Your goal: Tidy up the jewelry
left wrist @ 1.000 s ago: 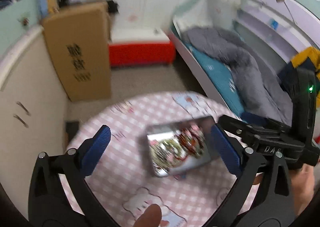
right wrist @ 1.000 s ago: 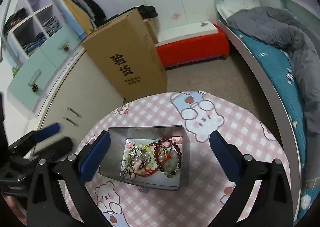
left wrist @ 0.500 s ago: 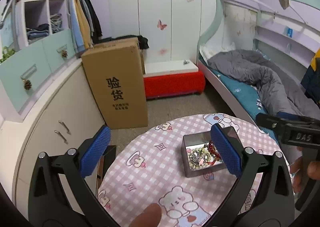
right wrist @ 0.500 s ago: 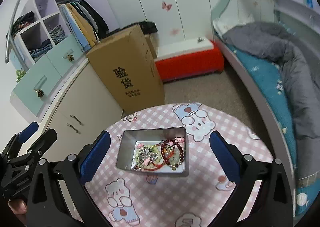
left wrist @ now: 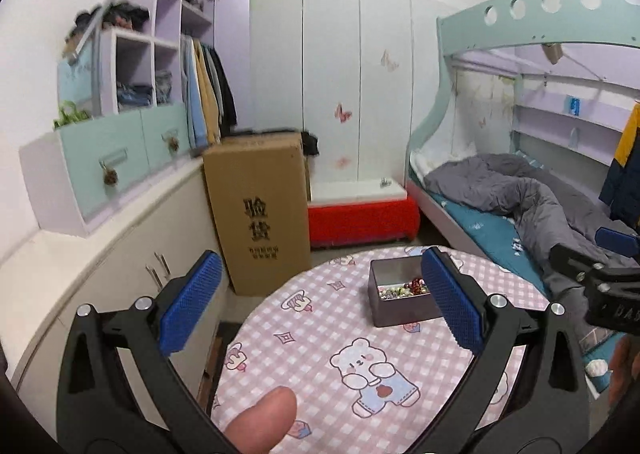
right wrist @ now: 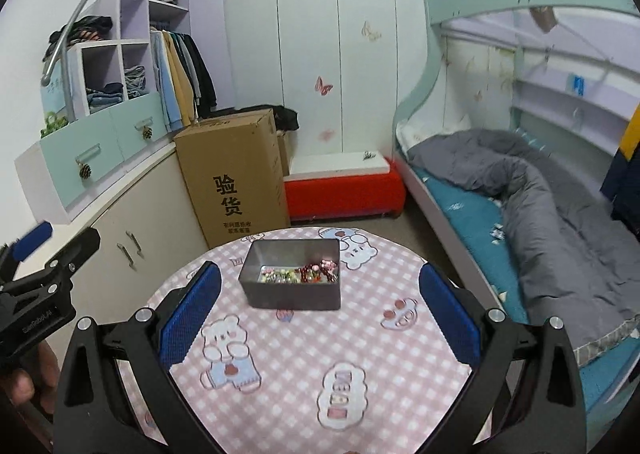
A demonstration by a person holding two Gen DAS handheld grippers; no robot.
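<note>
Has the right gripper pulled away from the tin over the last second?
Yes. The right gripper has backed up and away: the tin now looks smaller and farther up the pink checked tablecloth, beyond the open jaws.

The round counter (right wrist: pixel 304 366) lies bare on the near side of the metal tin (right wrist: pixel 294 290), giving open passage to it from front and both sides. The tin's upright walls ring the beads (right wrist: pixel 304 274), leaving access from above only. Beyond the counter, a cardboard box (right wrist: pixel 236 182) and bed (right wrist: pixel 532 214) flank the floor.
</note>
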